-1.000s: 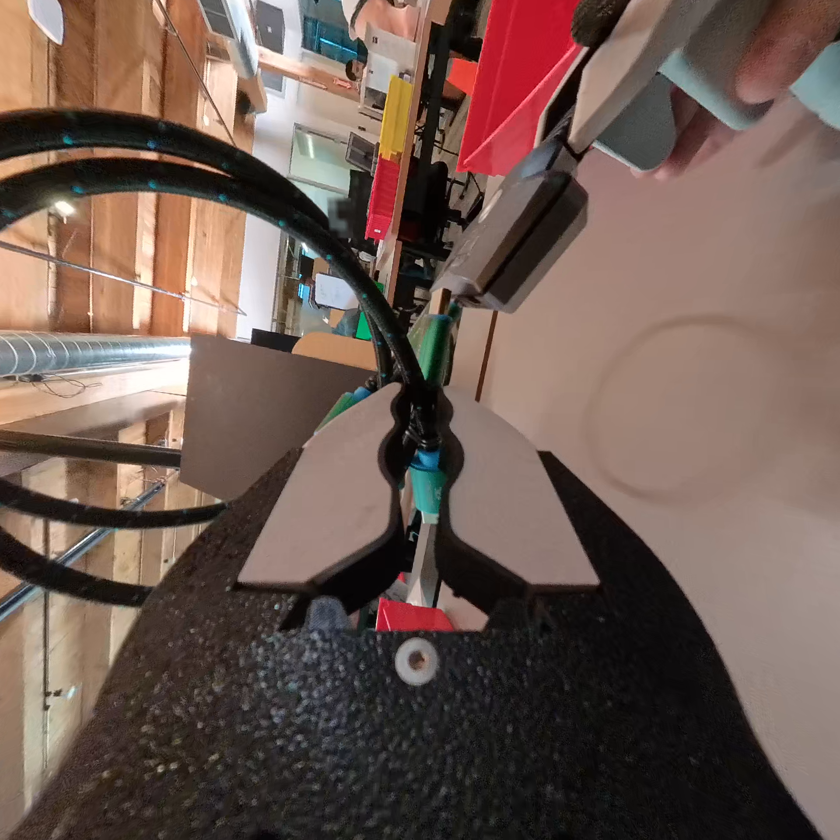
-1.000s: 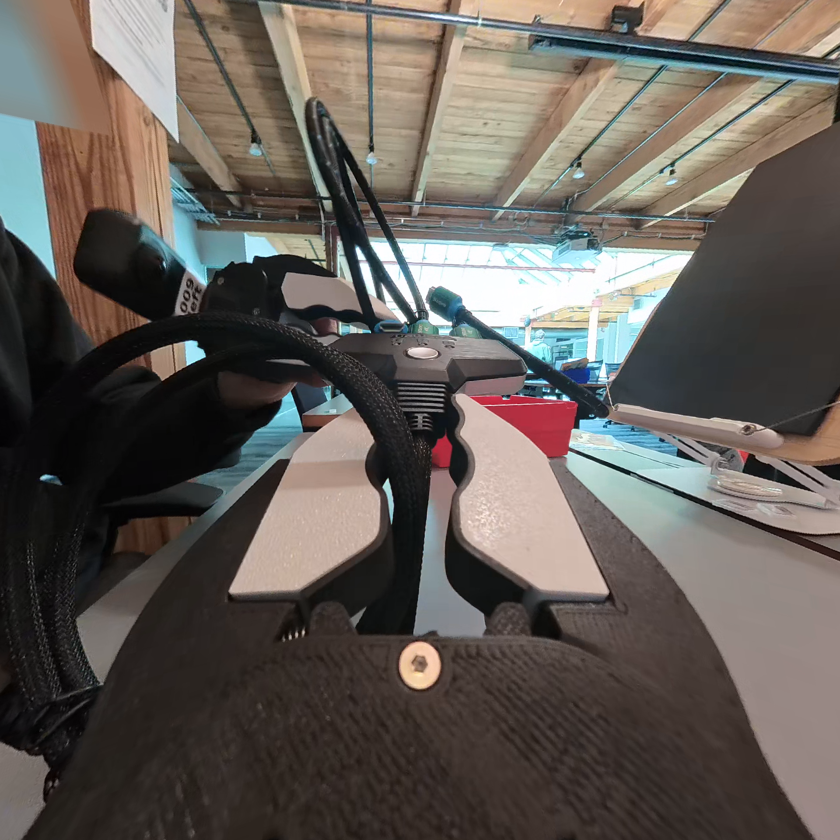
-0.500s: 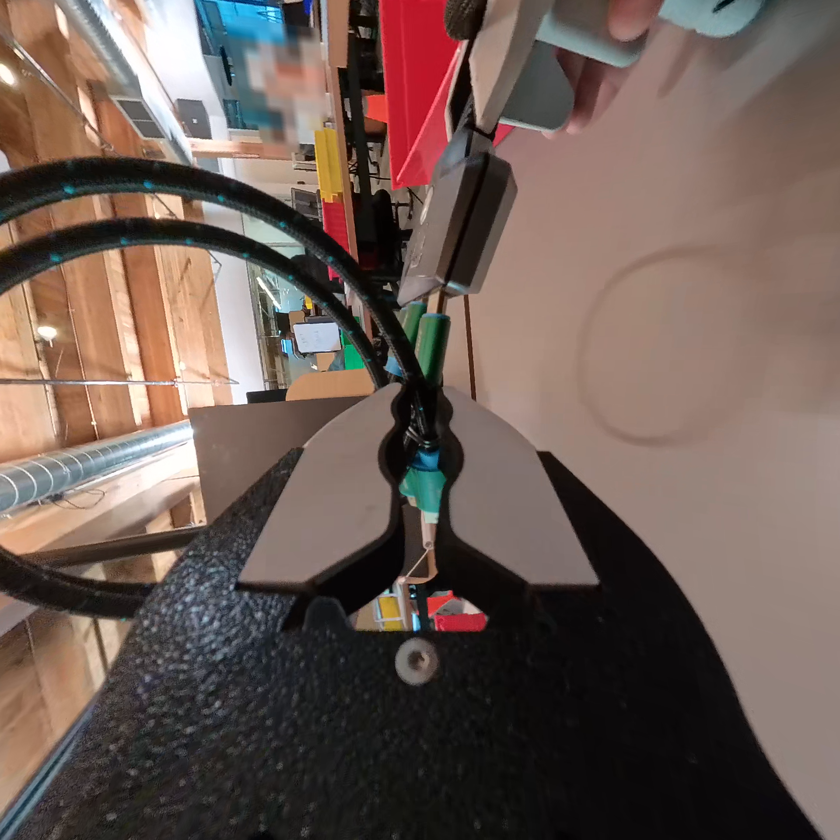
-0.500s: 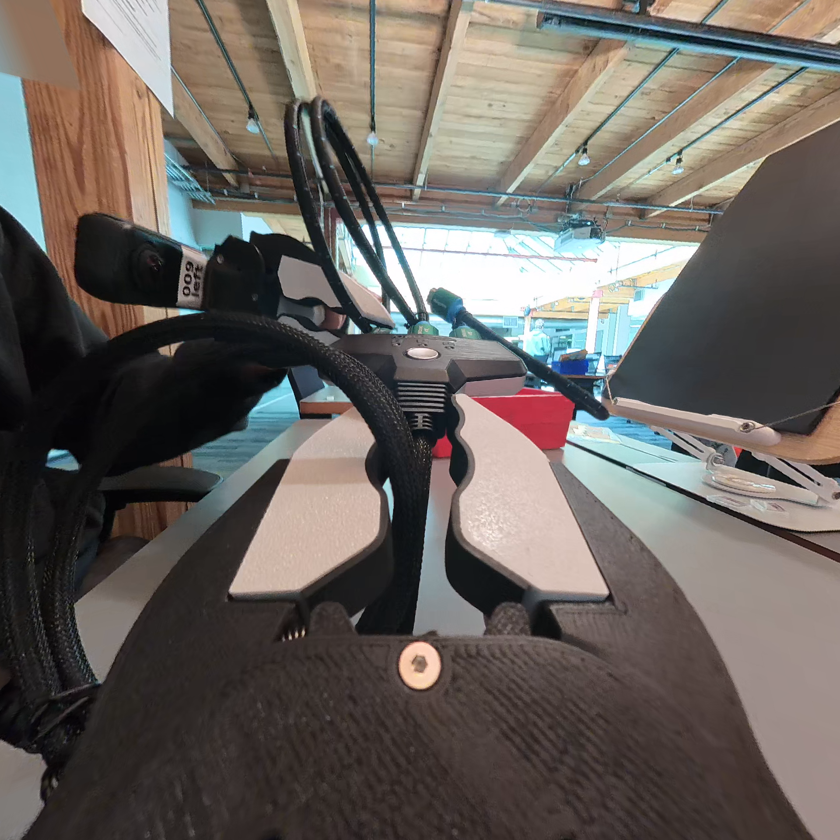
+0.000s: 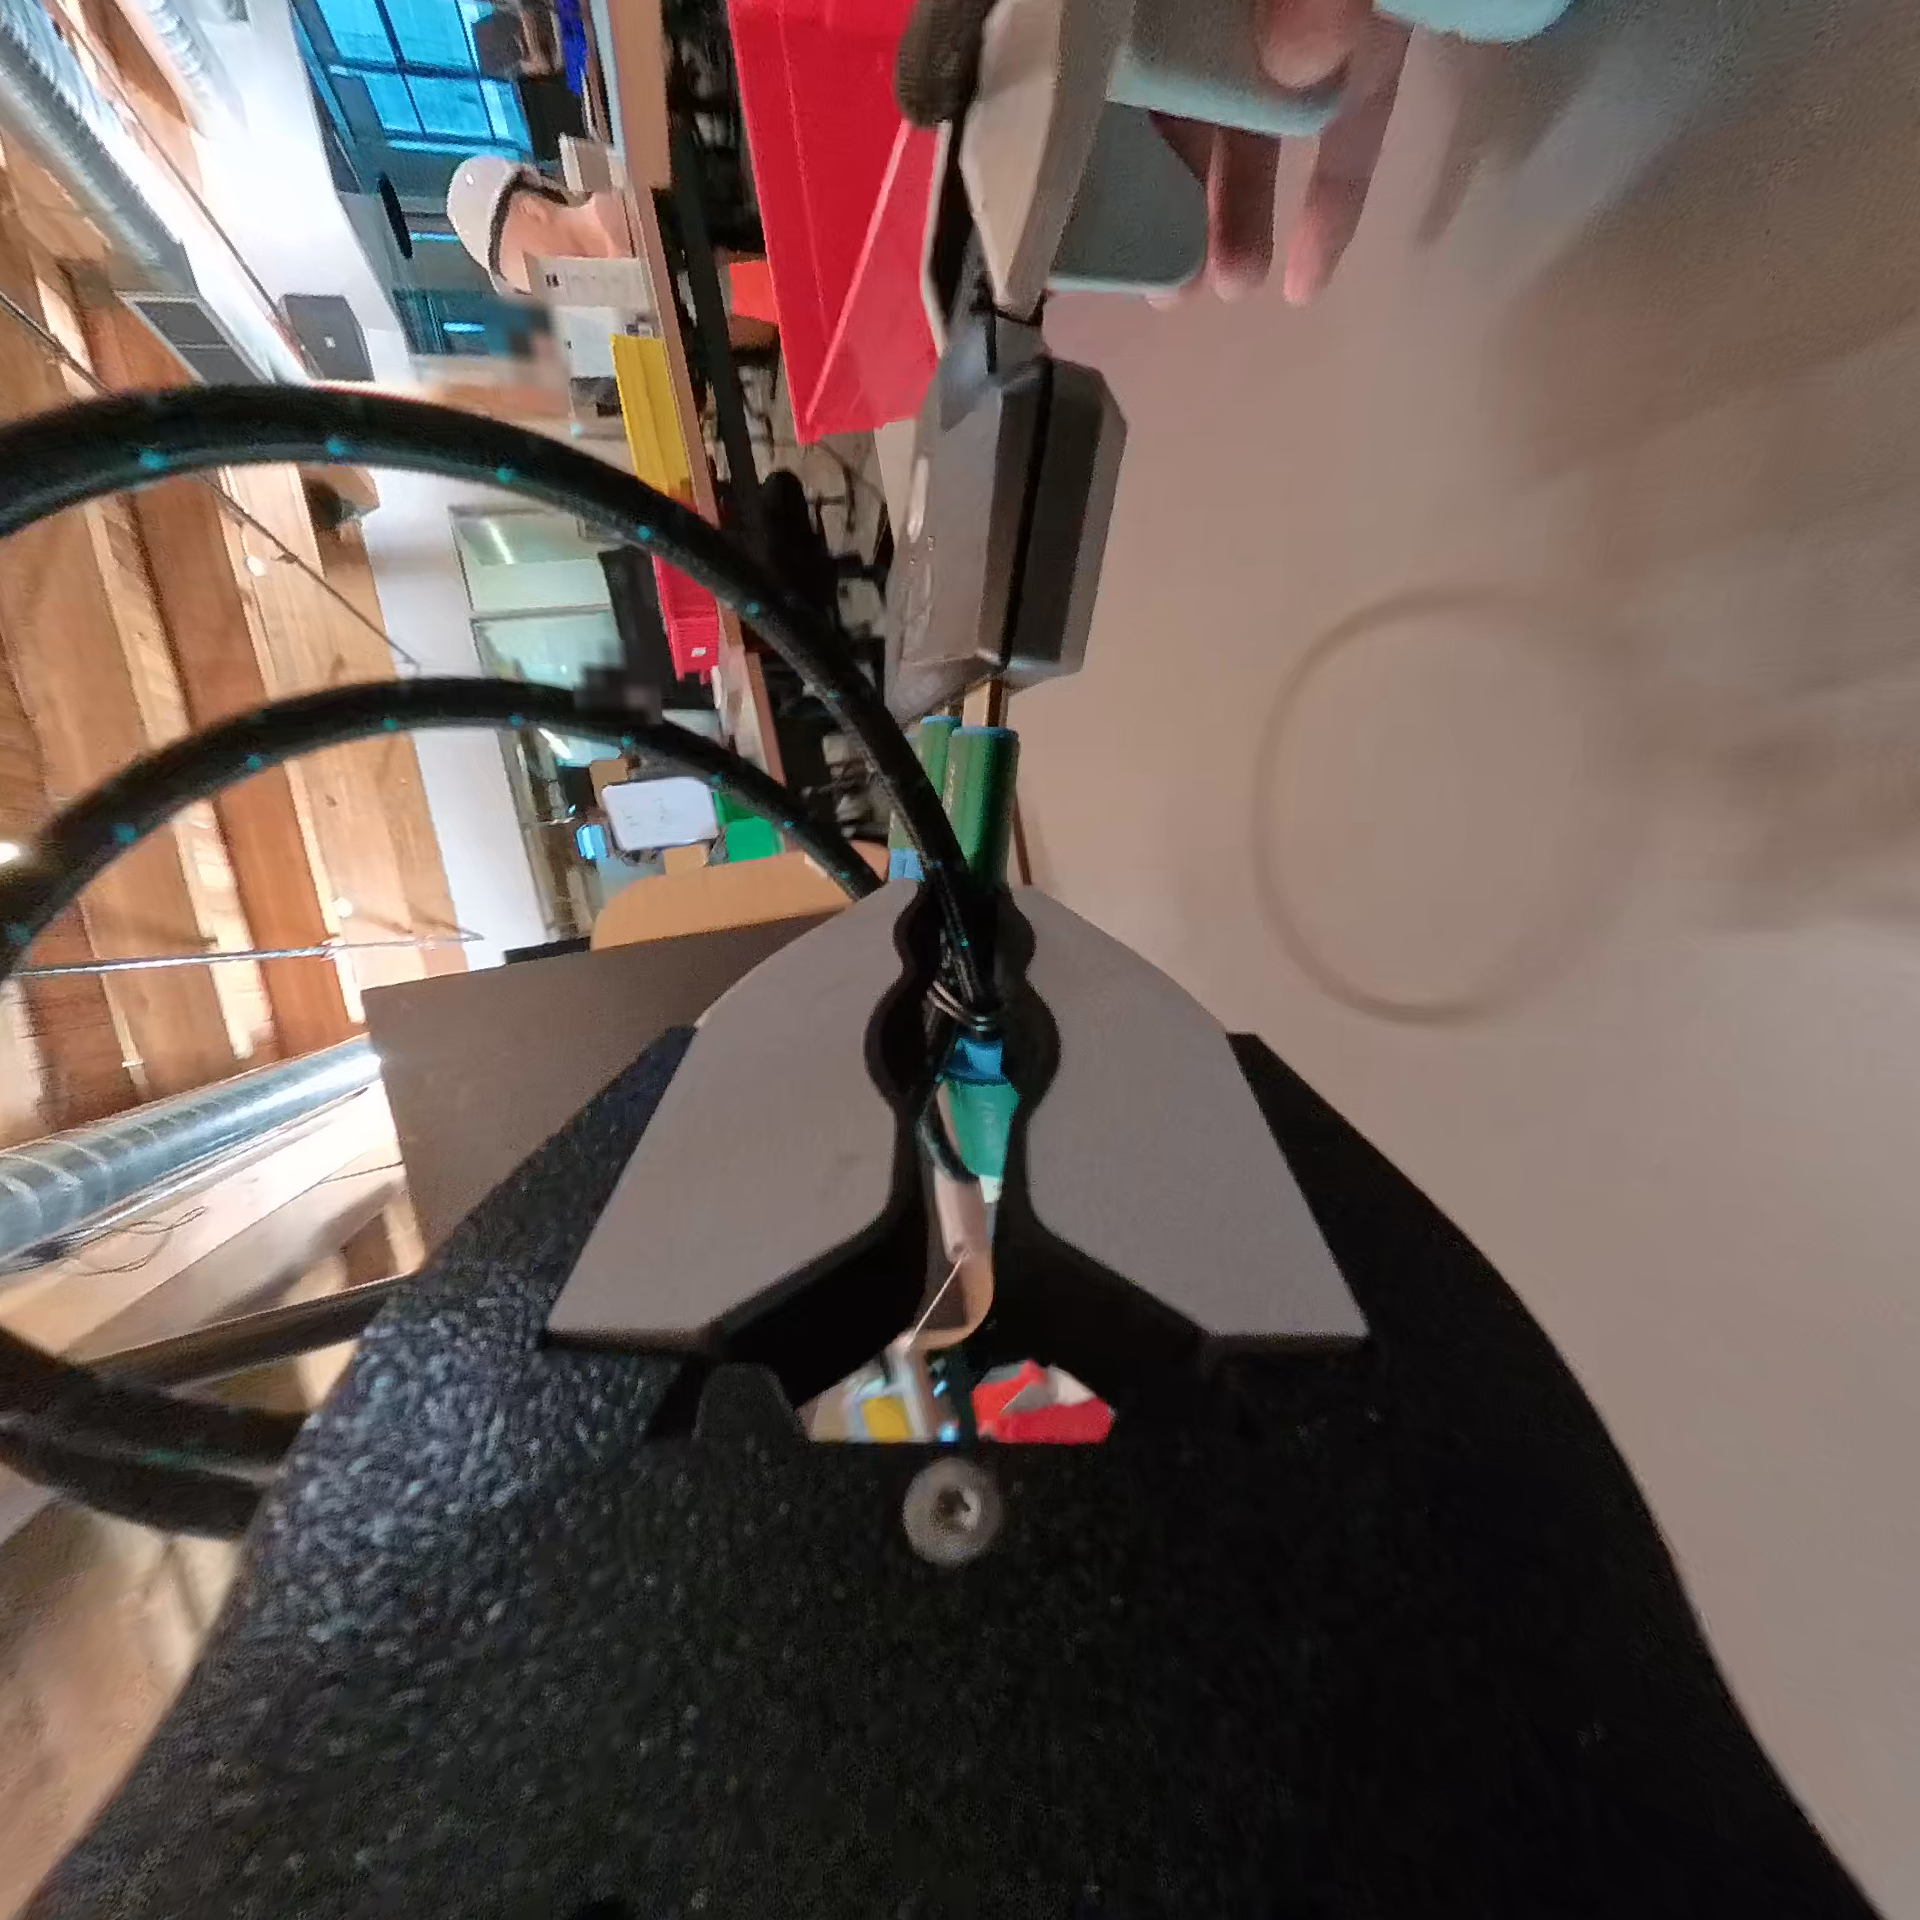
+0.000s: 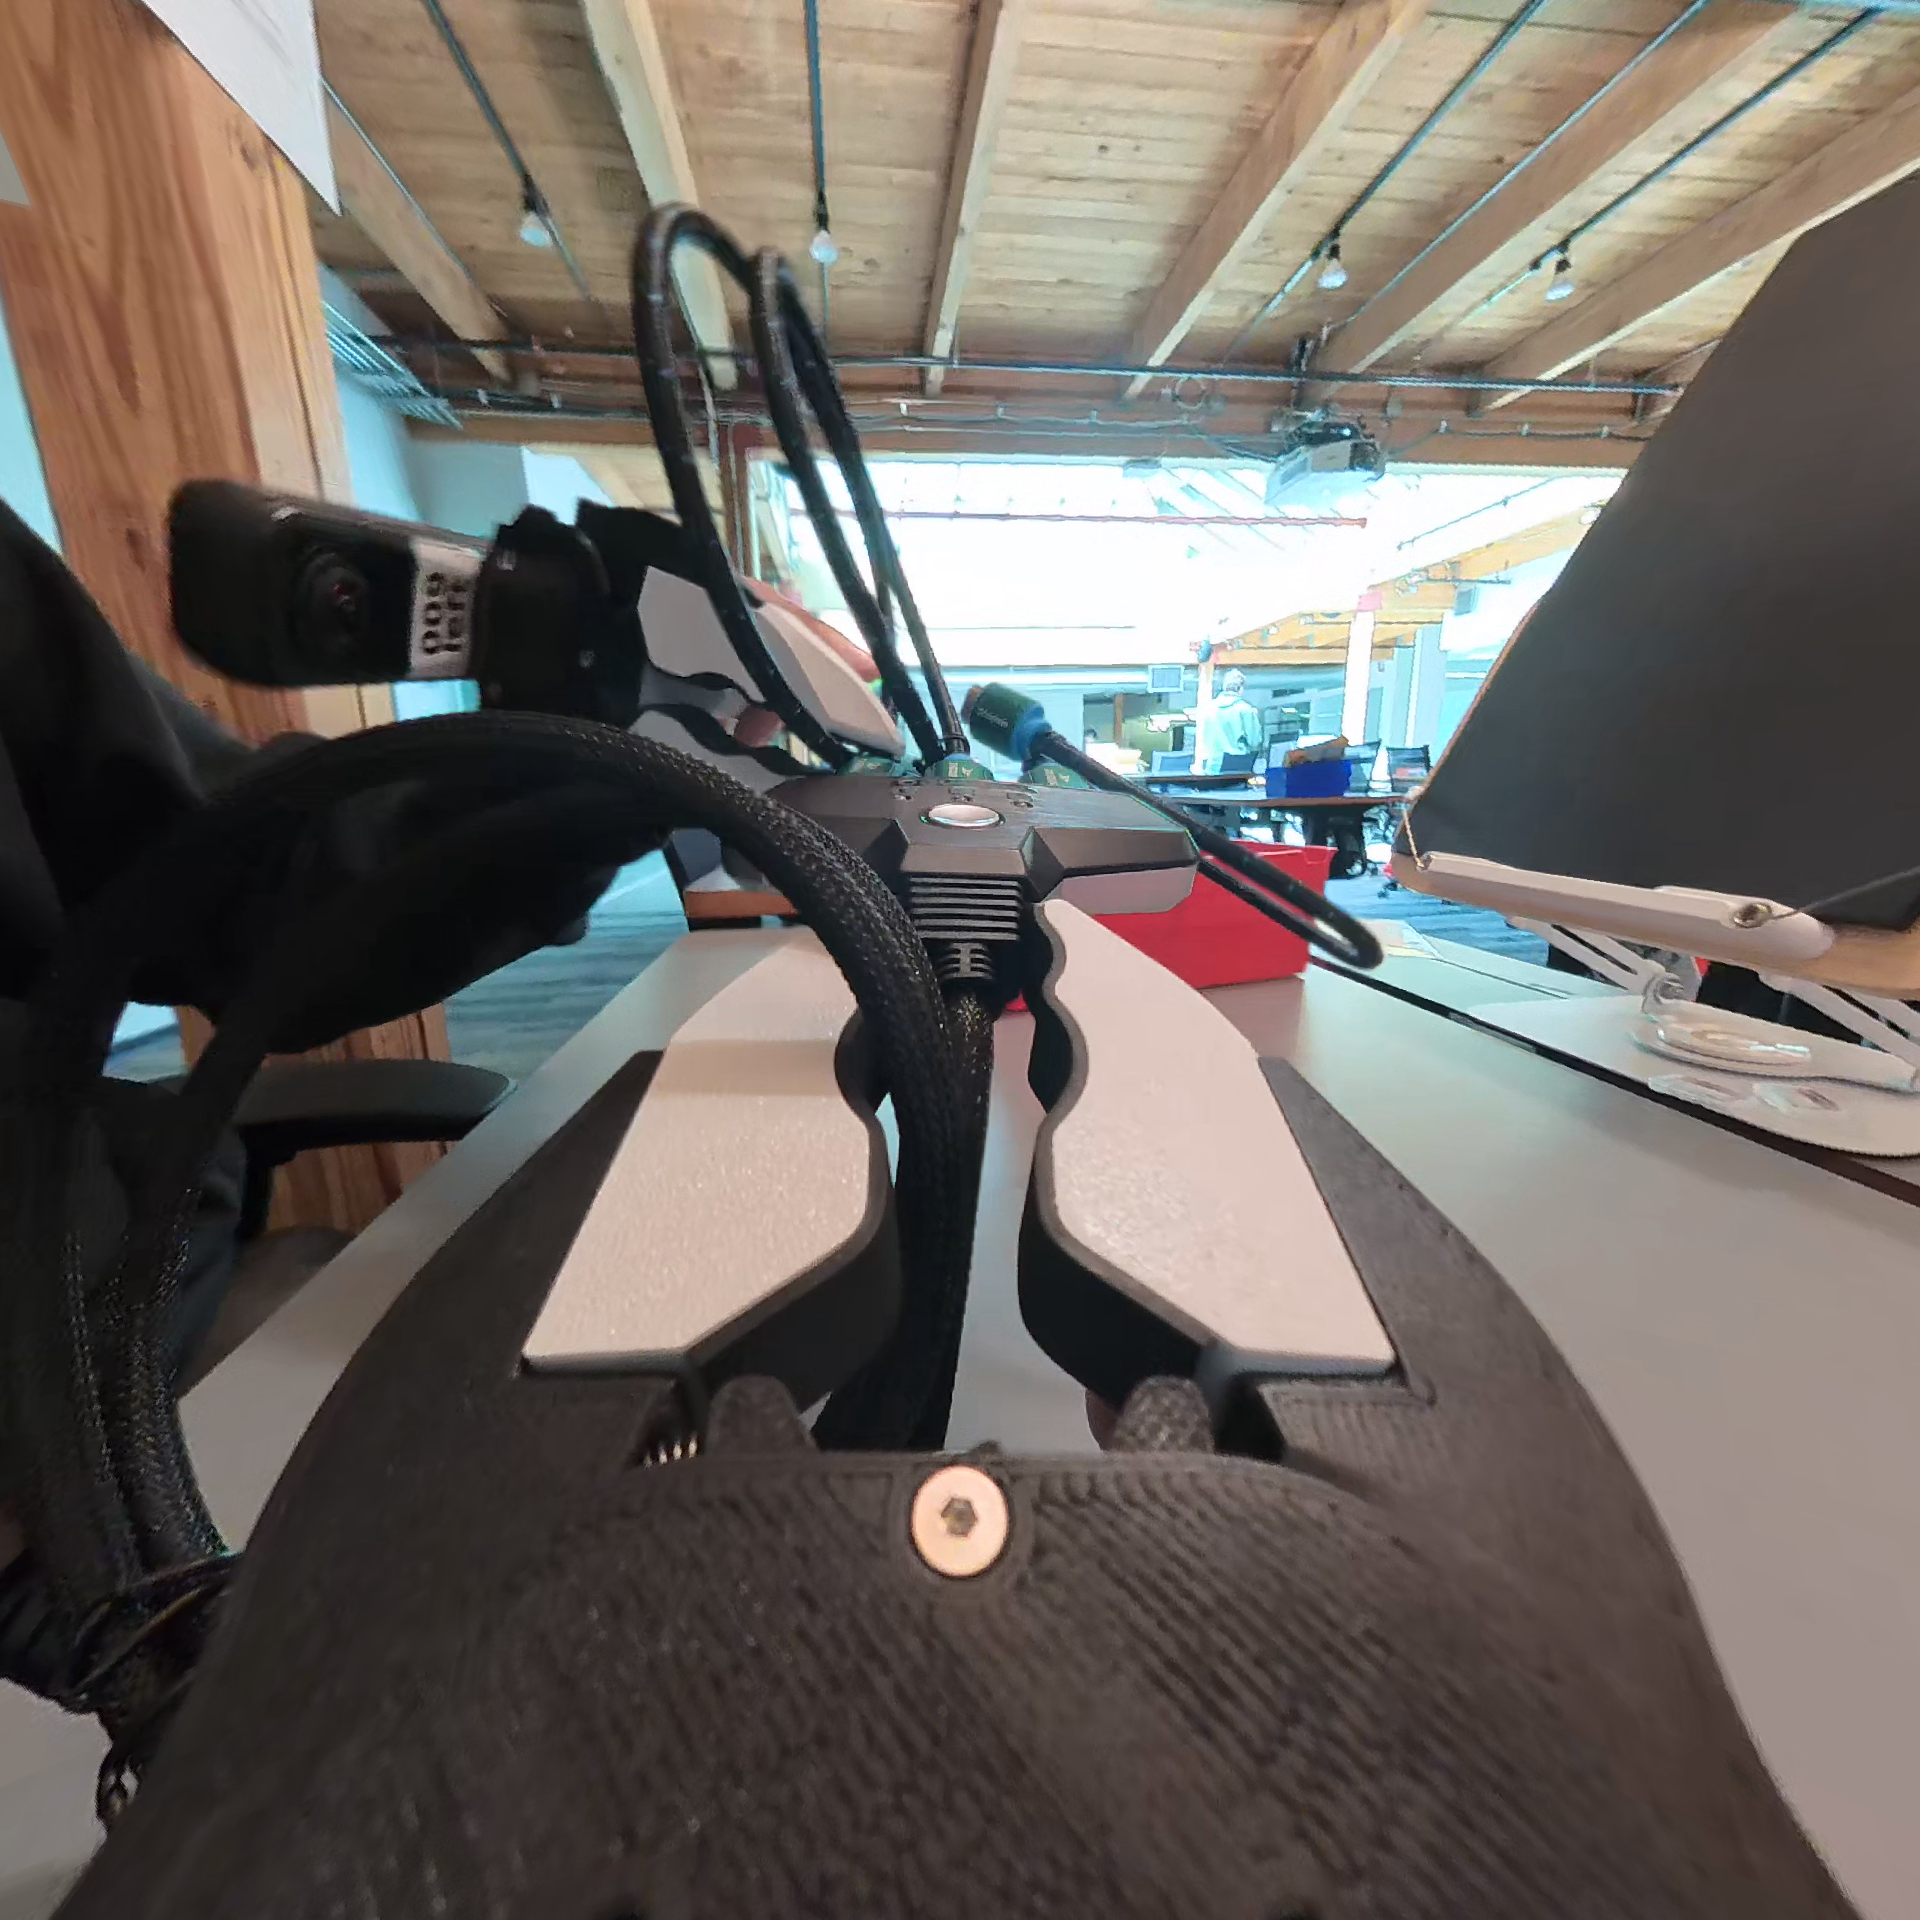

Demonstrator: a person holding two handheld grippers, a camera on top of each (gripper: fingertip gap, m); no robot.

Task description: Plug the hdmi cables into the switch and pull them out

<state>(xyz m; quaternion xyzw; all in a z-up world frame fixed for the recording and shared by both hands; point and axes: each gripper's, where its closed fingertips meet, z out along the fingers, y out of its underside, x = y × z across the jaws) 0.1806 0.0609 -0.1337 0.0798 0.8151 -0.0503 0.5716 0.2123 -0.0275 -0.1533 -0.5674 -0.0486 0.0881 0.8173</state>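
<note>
The black HDMI switch [image 6: 977, 842] is held above the white table, with green plugs [image 6: 956, 769] in its far side. My right gripper [image 6: 987, 935] is shut on the switch's thick braided tail cable [image 6: 925, 1039], right at the strain relief. My left gripper [image 5: 961, 966] is shut on a thin black HDMI cable [image 5: 790, 644] just behind the green plugs [image 5: 971, 790] that lead to the switch [image 5: 997, 540]. A loose green plug with a blue collar [image 6: 1003, 712] hangs free beside the switch. The left gripper also shows in the right wrist view [image 6: 790, 675].
A red bin [image 6: 1226, 925] stands behind the switch. A dark board on a white stand [image 6: 1714, 675] is at the right. A wooden pillar [image 6: 156, 364] rises at the left. The white table [image 5: 1558, 1143] bears a faint ring mark. A person's hand [image 5: 1268, 208] holds the right gripper.
The left gripper has swung closer in line with the switch, keeping its hold. The HDMI cable loops have risen and shifted right. The right gripper and switch stay almost still.
</note>
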